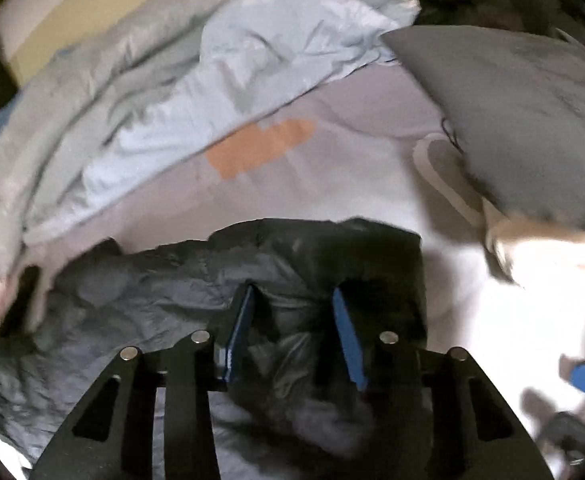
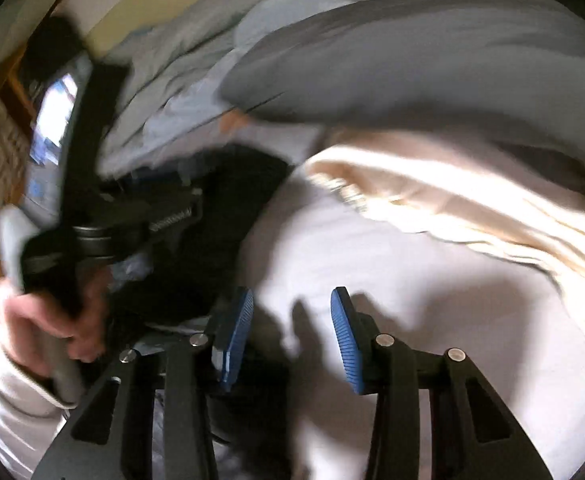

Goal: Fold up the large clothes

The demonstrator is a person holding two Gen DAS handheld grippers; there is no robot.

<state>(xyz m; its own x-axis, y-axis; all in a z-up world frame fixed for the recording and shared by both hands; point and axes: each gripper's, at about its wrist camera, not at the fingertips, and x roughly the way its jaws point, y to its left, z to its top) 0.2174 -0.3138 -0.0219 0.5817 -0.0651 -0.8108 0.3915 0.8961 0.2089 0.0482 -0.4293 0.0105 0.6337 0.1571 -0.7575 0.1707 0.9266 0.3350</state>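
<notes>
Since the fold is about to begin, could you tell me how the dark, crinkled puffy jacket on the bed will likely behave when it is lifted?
The dark, crinkled puffy jacket will probably flop and sag, since it lies in soft rumples. Its shiny, wrinkled shell suggests that it may slip between the pads. It looks padded, so it is likely light for its bulk.

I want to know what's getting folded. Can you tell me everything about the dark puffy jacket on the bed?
The dark jacket looks black-grey, shiny and crinkly, like thin padded nylon. It lies crumpled, not folded, on the pale bed sheet, spreading left and toward the camera. The left gripper hangs over it, blue pads apart with fabric between them; whether they pinch it is unclear. A light blue blanket lies behind.
</notes>
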